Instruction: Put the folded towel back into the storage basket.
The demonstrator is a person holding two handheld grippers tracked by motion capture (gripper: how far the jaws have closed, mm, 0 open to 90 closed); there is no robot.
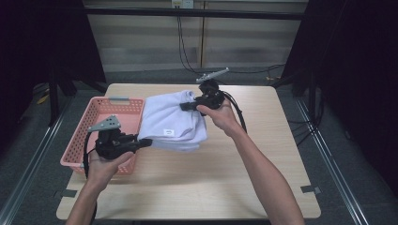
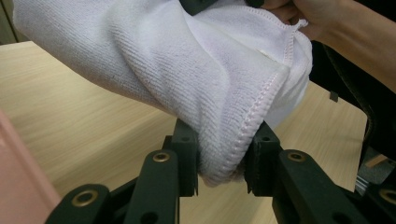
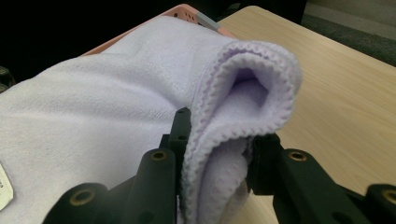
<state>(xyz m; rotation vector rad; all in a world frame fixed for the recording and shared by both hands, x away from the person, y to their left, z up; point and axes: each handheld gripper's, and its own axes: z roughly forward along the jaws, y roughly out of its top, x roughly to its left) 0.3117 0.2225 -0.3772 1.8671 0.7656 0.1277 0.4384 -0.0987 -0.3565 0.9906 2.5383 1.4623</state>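
Note:
A folded pale lilac towel hangs in the air above the wooden table, held at two edges. My left gripper is shut on its near left edge; in the left gripper view the stitched hem of the towel is pinched between the black jaws of the left gripper. My right gripper is shut on the far edge. In the right gripper view the folded layers of the towel sit squeezed in the right gripper. A small white label shows on the towel's top.
A pink plastic basket stands at the table's left edge, partly under the towel and my left hand. Cables trail from both grippers. Dark floor and metal rails surround the table.

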